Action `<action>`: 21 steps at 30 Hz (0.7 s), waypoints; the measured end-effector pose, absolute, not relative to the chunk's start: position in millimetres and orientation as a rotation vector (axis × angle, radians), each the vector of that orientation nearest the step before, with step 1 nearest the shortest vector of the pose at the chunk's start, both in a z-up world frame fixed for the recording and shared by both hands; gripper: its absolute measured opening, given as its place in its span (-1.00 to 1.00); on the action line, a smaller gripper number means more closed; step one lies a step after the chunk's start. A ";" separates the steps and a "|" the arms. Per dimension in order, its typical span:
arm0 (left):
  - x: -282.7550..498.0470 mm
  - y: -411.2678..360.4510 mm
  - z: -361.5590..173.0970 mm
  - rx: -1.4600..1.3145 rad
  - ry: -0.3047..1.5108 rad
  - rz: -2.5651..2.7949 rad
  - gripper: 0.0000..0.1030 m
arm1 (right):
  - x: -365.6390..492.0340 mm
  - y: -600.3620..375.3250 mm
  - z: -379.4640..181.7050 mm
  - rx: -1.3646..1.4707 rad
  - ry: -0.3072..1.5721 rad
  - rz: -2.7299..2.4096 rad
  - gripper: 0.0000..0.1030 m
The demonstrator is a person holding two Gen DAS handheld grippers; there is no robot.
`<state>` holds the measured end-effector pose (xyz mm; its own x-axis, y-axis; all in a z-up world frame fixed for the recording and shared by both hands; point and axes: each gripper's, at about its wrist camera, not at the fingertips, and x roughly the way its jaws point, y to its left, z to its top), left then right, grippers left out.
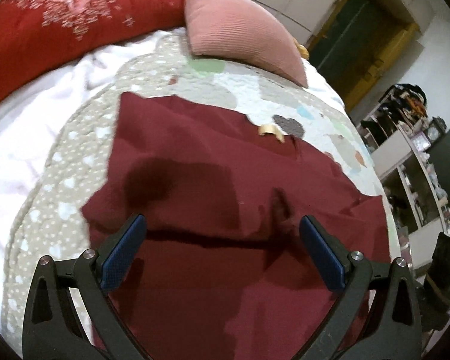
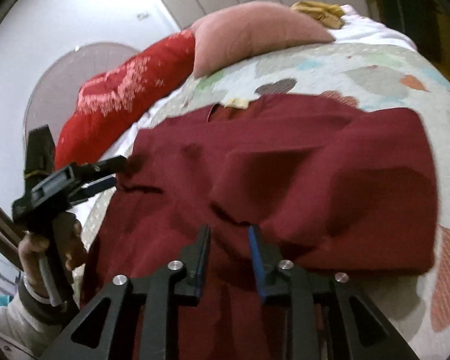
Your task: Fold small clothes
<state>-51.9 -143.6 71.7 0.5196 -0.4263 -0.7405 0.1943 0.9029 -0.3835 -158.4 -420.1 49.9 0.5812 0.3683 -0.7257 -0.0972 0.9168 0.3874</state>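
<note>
Garment (image 2: pixel 285 174): dark red, spread on quilt (image 2: pixel 390 69), long axis crosswise to both jaws | right gripper (image 2: pixel 229 231): slightly parted, empty, raised fold just beyond tips, nearer | left gripper (image 1: pixel 222 222): wide apart, empty, above garment.

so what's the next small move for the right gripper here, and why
Probably ease the right gripper forward onto the raised fold of the maroon garment and close. It is open with nothing pinched, and the cloth still lies bunched on the quilt.
</note>
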 end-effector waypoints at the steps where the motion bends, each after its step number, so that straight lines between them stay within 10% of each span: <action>1: -53.4 -150.9 73.9 -0.254 0.951 -0.391 0.98 | -160.3 -423.1 51.4 0.331 0.901 0.271 -0.40; 21: -51.1 -228.8 49.8 -0.051 1.013 -0.451 0.92 | -161.3 -443.3 55.0 0.453 0.779 0.245 -0.34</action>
